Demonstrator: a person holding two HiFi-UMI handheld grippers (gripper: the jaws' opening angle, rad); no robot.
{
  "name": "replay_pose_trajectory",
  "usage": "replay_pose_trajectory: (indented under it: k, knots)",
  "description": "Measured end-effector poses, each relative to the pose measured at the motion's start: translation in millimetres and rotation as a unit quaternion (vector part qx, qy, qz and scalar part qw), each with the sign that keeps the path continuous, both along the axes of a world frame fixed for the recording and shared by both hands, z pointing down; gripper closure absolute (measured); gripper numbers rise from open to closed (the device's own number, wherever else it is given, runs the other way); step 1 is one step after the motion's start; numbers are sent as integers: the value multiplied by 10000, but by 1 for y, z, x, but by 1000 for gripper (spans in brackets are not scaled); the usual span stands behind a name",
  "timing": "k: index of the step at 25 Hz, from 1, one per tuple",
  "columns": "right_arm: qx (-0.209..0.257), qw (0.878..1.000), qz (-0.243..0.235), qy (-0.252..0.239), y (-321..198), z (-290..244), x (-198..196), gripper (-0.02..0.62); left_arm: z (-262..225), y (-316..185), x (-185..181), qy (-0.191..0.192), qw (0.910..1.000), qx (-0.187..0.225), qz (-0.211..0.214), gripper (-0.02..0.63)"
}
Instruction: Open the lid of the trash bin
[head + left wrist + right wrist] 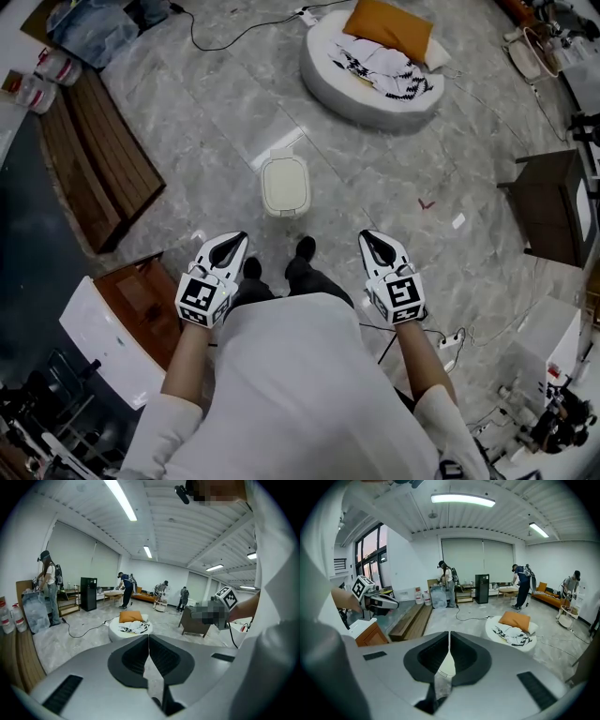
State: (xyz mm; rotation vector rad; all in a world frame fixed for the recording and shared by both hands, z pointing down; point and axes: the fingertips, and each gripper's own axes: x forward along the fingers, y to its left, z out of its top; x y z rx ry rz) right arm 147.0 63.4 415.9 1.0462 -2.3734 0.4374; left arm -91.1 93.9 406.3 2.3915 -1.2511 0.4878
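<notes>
The trash bin [284,185] is small, cream-white and stands on the grey marble floor just ahead of the person's feet, with its lid down. My left gripper [234,240] is held at waist height, behind the bin and to its left, jaws shut with nothing in them. My right gripper [371,236] hangs level with it, behind the bin and to its right, also shut and empty. In the left gripper view the left gripper [149,637] has its pads meeting. Through the gap below the closed tips of the right gripper [449,633], a sliver of the cream bin [446,665] shows.
A round white floor cushion [349,89] with an orange pillow [388,28] lies beyond the bin. A wooden bench [98,155] runs along the left, a wood-and-white cabinet [122,319] stands near left, a dark cabinet [553,202] at right. Cables cross the floor. Several people [124,588] work far off.
</notes>
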Motion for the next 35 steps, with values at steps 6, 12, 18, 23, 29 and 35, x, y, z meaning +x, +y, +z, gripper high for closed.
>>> replay_pose_trajectory:
  k: [6, 12, 18, 23, 29, 35]
  knots:
    - [-117, 9997, -153, -124, -8, 17, 7, 561, 18, -4, 20, -122, 9997, -214, 22, 588]
    - [-311, 9992, -183, -172, -10, 34, 15, 561, 39, -8, 35, -277, 9982, -515, 97, 588]
    - [-575, 9982, -101, -160, -15, 60, 22, 561, 71, -24, 48, -359, 9963, -746, 242, 588]
    - [-813, 9966, 49, -129, -14, 88, 23, 561, 114, -32, 53, -474, 9930, -964, 498, 586]
    - [-1060, 9939, 281, -132, -10, 125, 15, 561, 165, -42, 58, -523, 9872, -1235, 862, 586]
    - [-1371, 9895, 443, -142, -6, 168, 2, 561, 219, -48, 59, -436, 9800, -1651, 1024, 586]
